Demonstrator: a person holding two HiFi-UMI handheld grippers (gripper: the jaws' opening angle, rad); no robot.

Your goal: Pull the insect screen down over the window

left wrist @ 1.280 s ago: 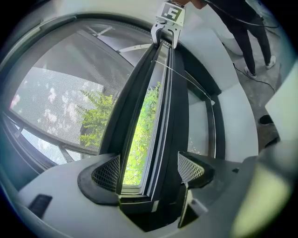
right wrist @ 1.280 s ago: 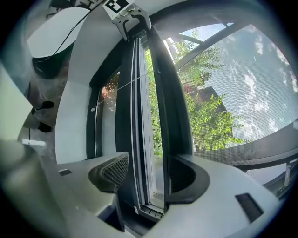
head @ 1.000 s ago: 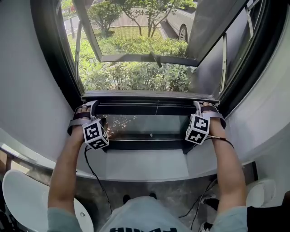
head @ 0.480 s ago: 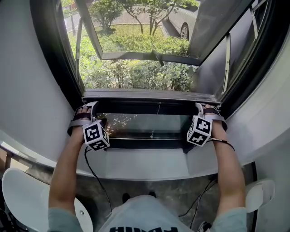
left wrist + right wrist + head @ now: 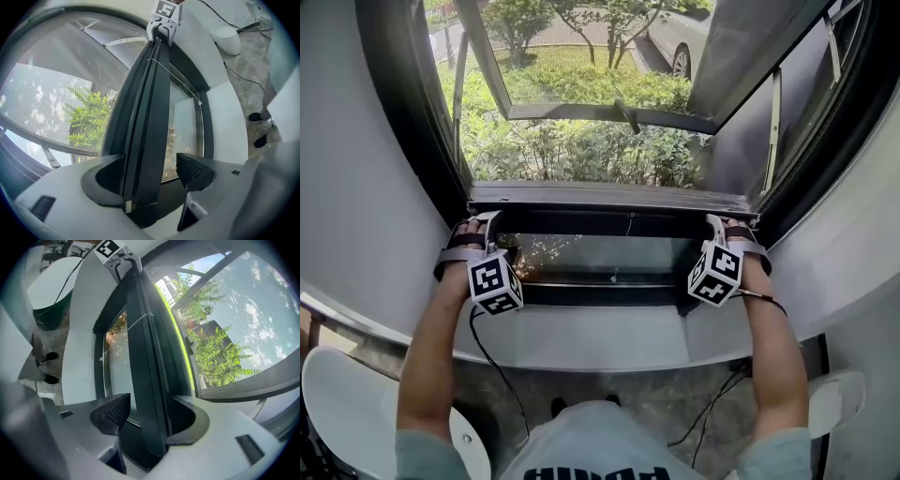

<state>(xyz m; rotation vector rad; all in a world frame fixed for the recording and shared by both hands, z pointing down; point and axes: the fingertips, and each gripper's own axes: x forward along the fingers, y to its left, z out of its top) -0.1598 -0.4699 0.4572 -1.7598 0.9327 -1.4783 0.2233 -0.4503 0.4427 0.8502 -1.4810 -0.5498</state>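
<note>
The screen bar (image 5: 609, 198) looks nearly seated (last stretch), with the left gripper (image 5: 150, 174) and right gripper (image 5: 146, 417) straddling it, jaws just narrowing yet spread, not pinching; next, clamp and press down.

A parked car (image 5: 668, 39) is cropped by the head view's top edge, a white seat (image 5: 347, 403) runs off its lower left corner, and dark shoes (image 5: 259, 138) at the left gripper view's right edge blur into grey.
</note>
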